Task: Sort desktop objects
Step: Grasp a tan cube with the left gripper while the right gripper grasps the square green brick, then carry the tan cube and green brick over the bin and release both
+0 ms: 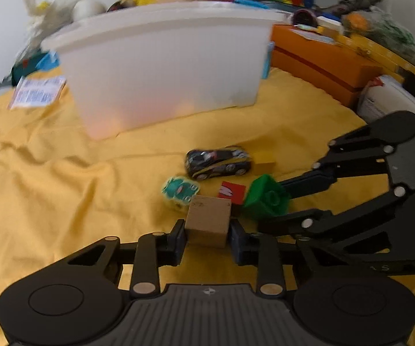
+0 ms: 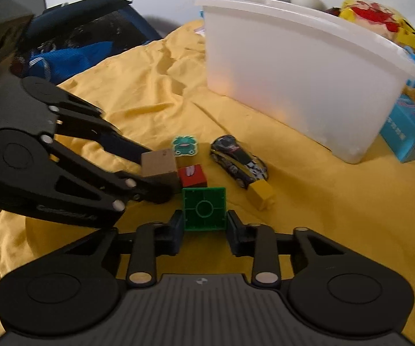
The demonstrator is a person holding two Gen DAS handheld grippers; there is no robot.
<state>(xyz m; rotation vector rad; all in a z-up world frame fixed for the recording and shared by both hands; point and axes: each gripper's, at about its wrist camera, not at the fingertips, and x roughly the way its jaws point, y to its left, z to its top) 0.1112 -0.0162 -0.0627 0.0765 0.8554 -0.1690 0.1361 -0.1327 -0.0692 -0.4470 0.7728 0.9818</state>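
Left wrist view
Left gripper (image 1: 207, 235): pads clamp a tan wood block (image 1: 208, 219) on the yellow cloth (image 1: 48, 187).
Right gripper (image 1: 268, 204): enters from the right, holding a green block (image 1: 266, 200).
Nearby: red block (image 1: 232, 191) with a white mark, teal frog piece (image 1: 180, 190), black toy car (image 1: 219, 163), yellow block (image 1: 263, 163).
Bin (image 1: 161, 66): white, behind the toys.
Writing: white label (image 1: 35, 92) at left, blurred, unreadable.

Right wrist view
Right gripper (image 2: 205, 225): grips the green block (image 2: 204, 209).
Blue box (image 2: 409, 132): pale characters, unreadable.
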